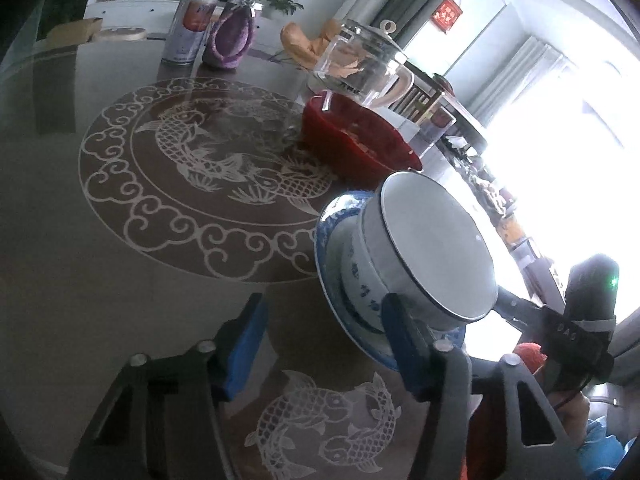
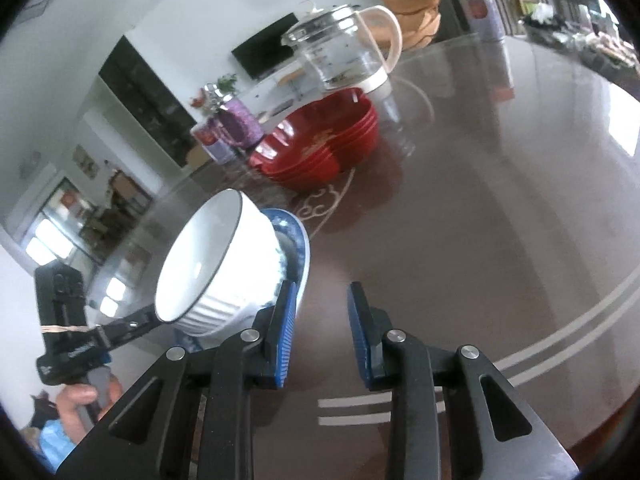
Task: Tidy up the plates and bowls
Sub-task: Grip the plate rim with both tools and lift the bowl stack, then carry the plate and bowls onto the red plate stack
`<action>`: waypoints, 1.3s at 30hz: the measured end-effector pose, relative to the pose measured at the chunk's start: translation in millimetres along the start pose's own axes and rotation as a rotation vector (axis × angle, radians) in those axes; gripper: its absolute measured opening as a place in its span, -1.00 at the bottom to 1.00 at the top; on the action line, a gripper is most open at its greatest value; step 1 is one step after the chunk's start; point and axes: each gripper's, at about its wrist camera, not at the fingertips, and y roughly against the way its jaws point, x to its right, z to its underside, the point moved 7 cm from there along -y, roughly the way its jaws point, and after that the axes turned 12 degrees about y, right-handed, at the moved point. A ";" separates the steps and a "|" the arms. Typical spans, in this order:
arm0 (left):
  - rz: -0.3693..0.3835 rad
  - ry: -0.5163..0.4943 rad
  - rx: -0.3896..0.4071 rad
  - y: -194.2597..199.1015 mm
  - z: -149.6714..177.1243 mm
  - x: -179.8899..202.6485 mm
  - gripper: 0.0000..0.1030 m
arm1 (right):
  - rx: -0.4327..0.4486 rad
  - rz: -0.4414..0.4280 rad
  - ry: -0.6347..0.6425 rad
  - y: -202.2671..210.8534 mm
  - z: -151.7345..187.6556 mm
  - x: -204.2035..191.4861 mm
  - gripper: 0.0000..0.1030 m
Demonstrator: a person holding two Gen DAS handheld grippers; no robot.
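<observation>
A white bowl with a dark rim (image 1: pixel 432 248) sits nested in a blue-and-white patterned bowl (image 1: pixel 360 288), which rests on a blue-and-white plate (image 1: pixel 326 240) on the glass table. The same stack shows in the right wrist view: white bowl (image 2: pixel 216 264), plate (image 2: pixel 298 240). My left gripper (image 1: pixel 324 344) is open, its right finger beside the stack. My right gripper (image 2: pixel 322 324) is open and empty, its left finger close to the plate's edge. A stack of red bowls (image 1: pixel 356 140) stands beyond, also in the right wrist view (image 2: pixel 320 148).
A glass kettle (image 1: pixel 360 68) stands behind the red bowls, also in the right wrist view (image 2: pixel 344 48). A can (image 1: pixel 188 30) and a purple-wrapped bottle (image 1: pixel 232 36) stand at the far table edge. The table (image 2: pixel 500 208) is brown glass with fish patterns.
</observation>
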 end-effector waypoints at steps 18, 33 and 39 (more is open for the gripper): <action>0.066 0.026 0.017 -16.6 0.8 2.6 -0.77 | -0.095 -0.068 -0.008 -50.6 -2.4 -4.5 -0.80; 0.034 0.037 0.051 -4.6 -16.4 8.1 -0.80 | -0.084 -0.043 0.038 -49.8 -15.0 -16.9 -0.78; 0.048 0.032 0.075 9.1 -41.7 23.4 -0.81 | -0.055 -0.062 0.037 -43.8 -39.9 -23.0 -0.78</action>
